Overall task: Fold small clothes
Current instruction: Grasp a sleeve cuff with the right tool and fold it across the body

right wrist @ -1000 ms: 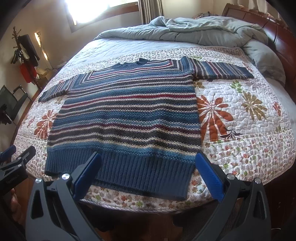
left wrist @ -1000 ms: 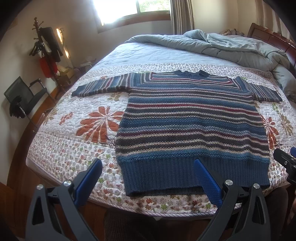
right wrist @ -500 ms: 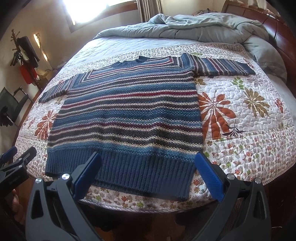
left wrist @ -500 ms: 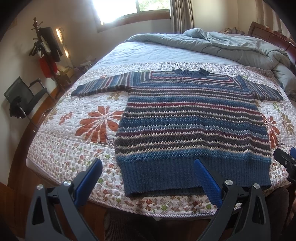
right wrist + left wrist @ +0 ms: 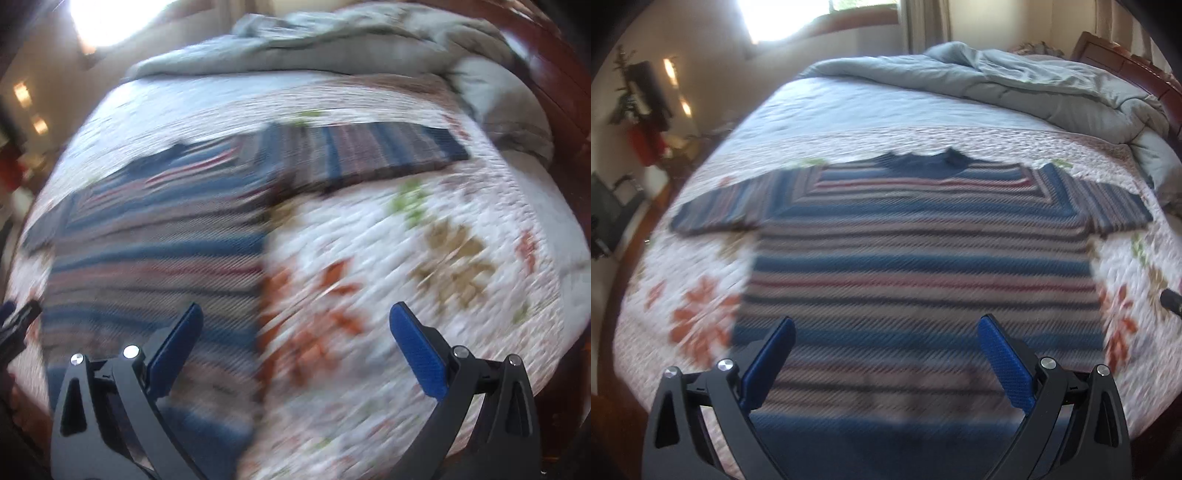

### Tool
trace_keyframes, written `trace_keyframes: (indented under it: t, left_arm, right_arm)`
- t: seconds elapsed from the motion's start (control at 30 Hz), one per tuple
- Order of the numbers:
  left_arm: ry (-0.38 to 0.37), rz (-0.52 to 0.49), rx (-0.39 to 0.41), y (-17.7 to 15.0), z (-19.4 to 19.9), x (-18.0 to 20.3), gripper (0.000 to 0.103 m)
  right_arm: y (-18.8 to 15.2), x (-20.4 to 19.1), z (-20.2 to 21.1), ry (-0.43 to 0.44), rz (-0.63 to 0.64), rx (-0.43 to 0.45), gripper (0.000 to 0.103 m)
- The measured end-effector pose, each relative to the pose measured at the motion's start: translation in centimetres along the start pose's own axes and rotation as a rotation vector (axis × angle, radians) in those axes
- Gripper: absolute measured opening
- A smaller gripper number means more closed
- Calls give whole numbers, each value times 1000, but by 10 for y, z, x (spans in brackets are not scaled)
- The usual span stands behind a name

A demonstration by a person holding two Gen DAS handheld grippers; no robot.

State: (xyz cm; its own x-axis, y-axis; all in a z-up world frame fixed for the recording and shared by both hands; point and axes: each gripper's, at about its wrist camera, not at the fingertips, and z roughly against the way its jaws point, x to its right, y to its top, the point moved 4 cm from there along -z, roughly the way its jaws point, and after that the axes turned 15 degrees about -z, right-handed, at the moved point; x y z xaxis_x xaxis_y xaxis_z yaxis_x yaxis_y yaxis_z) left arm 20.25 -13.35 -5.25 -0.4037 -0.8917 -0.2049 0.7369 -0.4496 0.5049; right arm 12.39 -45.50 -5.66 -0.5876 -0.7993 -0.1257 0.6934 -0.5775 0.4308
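A striped knit sweater [image 5: 916, 258] in blue, red and grey lies flat on the floral quilt [image 5: 698, 288], sleeves spread to both sides. My left gripper [image 5: 886, 326] is open above the sweater's lower body, with nothing between its blue pads. My right gripper [image 5: 295, 314] is open too, hovering over the sweater's right side edge [image 5: 264, 258] and the bare quilt [image 5: 406, 277]. The right sleeve [image 5: 369, 155] stretches out ahead of it. Both views are blurred by motion. The other gripper's tip [image 5: 1171, 297] shows at the right edge of the left wrist view.
A crumpled grey duvet [image 5: 1015, 85] is piled at the head of the bed by the wooden headboard [image 5: 1126, 62]. A coat stand [image 5: 639, 107] and a dark chair [image 5: 613, 206] stand by the left wall. A bright window [image 5: 820, 14] is behind.
Both grippers have moved forward over the bed. The left one now hangs above the sweater's body; the right one has swung right toward the sleeve side. The sweater lies as before.
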Motion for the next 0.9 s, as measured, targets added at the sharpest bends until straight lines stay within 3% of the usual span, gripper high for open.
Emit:
trace_keyframes:
  t: [0.13,0.3,0.4,0.53,0.7,0.8,0.87,0.9]
  left_arm:
    - [-38,-25,20,68,-40,50,99]
    - [-106,-42,4,136,-97,117,99]
    - [-145,-46,-15,163,-128,152,99]
    - [-137,-57,-21,185,-160,182,99]
    - [-112,-73,-15,192,-178,190,99]
    - [-100,-65,-9,190,-183,184,99]
    - [-92,-57,-12,187,-185,177,99]
    - [-88,-56,-14,186,-187,173,99]
  right_arm:
    - [99,61,-57,-60,-121,-53,100]
    - [171,116,-132,-86,-221,-142,100]
    - [191,138,-166,-102,-245,-174,100]
    - [200,156,-190,-95,-268,-205,100]
    - [218,180,-212,-26,-362,-199,100]
    - [224,184,-222,-27,-399,-185,100]
    - [228,182,-221,-68,-384,-146,78]
    - [229,180,-220,-93,-371,-129,62]
